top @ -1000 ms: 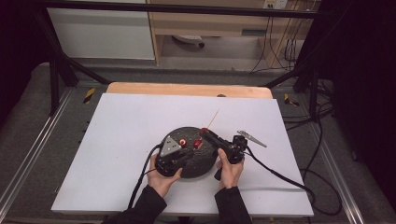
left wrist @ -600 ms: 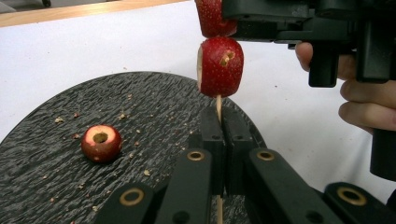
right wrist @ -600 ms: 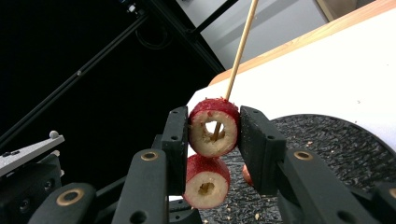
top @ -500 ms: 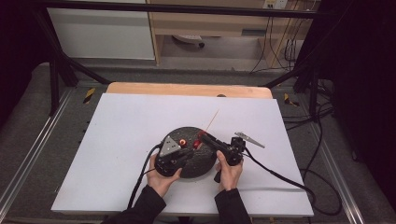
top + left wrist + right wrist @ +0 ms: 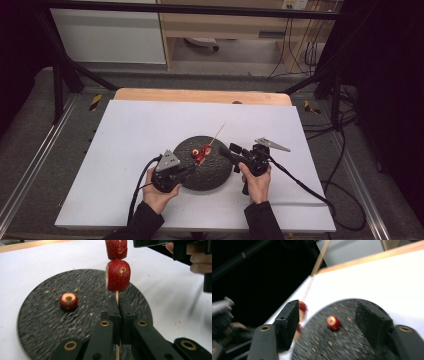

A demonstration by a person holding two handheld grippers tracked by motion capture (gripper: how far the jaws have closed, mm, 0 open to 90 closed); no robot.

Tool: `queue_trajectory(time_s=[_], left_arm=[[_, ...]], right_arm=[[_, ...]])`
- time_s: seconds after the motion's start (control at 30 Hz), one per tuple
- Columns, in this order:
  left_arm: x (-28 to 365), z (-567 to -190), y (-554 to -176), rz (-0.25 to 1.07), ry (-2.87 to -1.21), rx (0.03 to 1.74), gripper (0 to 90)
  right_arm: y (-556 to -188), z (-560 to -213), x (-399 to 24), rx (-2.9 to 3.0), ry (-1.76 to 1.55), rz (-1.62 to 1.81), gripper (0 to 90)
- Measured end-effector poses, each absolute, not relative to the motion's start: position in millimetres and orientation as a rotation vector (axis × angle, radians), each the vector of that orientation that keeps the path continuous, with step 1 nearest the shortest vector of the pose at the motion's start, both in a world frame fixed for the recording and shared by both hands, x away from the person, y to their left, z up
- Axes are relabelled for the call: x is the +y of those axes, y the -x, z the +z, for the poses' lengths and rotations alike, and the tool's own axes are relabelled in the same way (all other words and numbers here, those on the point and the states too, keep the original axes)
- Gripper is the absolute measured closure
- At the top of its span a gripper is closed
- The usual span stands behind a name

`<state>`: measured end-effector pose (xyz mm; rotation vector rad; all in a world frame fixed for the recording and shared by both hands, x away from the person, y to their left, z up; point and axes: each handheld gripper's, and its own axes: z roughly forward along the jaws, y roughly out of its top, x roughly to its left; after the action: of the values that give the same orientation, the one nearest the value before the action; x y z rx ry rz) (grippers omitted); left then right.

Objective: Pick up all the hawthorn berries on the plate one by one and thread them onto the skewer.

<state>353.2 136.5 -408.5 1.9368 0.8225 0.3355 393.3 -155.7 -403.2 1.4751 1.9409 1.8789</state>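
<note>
A thin wooden skewer (image 5: 116,295) carries two red strawberry pieces (image 5: 118,275) over a round black plate (image 5: 212,175). My left gripper (image 5: 119,308) is shut on the skewer's lower end and holds it up at a slant; in the high view the left gripper (image 5: 191,169) is at the plate's near left edge. One loose strawberry piece (image 5: 68,301) lies on the plate. My right gripper (image 5: 226,150) is at the plate's right edge, just right of the skewered fruit (image 5: 202,153). The right gripper (image 5: 329,306) has just been opening, with nothing between its jaws.
The plate rests on a white sheet (image 5: 140,135) that covers a wooden table (image 5: 200,95). Crumbs dot the plate. Cables trail off the table's near and right edges. Dark frame bars and a shelf stand beyond the far edge.
The right gripper's jaws have come apart and let go of the skewered fruit. The left gripper has shifted a little to the left with the skewer.
</note>
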Motion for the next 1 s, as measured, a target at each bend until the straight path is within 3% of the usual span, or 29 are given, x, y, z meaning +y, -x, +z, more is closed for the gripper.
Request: queue_trajectory(time_s=[0.17,0.47,0.73,1.0], left_arm=[[155.5,-410.0,-347.4,0.337,-1.983,0.795,88.3],[190.8,-416.6,-341.7,0.34,-2.025,0.829,88.3],[219.8,-418.4,-335.0,0.352,-2.021,0.862,88.3],[242.3,-424.4,-332.8,0.343,-2.018,0.907,88.3]], right_arm=[[-397.5,-406.1,-159.4,2.062,-1.436,1.743,19.9],[-404.2,-404.3,-160.6,2.237,-1.364,1.52,7.2],[-410.7,-395.0,-147.7,2.373,-1.299,1.385,3.7],[-421.2,-383.5,-124.8,2.495,-1.225,1.233,5.7]])
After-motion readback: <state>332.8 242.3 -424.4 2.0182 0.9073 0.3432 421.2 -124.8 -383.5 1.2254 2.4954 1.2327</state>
